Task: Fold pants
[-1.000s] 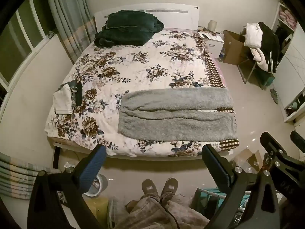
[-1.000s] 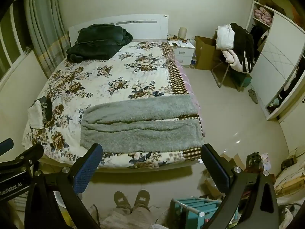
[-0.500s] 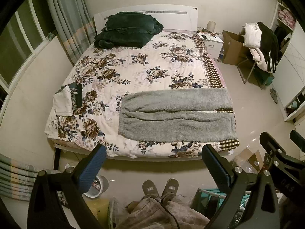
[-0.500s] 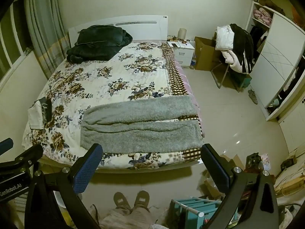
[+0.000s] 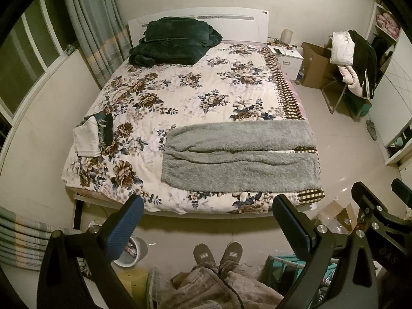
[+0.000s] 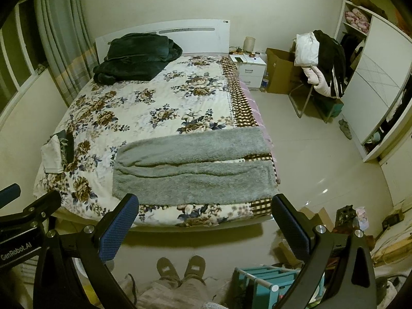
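Fluffy grey pants [image 5: 239, 154] lie flat across the near right part of the flowered bed [image 5: 180, 95], both legs side by side, running left to right. They also show in the right wrist view [image 6: 193, 167]. My left gripper [image 5: 207, 221] is open and empty, held above the floor in front of the bed's foot. My right gripper [image 6: 204, 219] is open and empty too, beside it and at the same height. Neither touches the pants.
A dark green blanket [image 5: 175, 41] lies at the headboard. Small folded clothes [image 5: 91, 135] sit at the bed's left edge. A nightstand [image 6: 251, 69], cardboard box [image 6: 279, 70] and chair with clothes [image 6: 319, 61] stand right. A teal rack [image 6: 265, 283] and the person's feet [image 6: 180, 267] are below.
Both grippers have moved slightly, so the bed sits a little lower in view. The pants have not moved and both grippers stay open.
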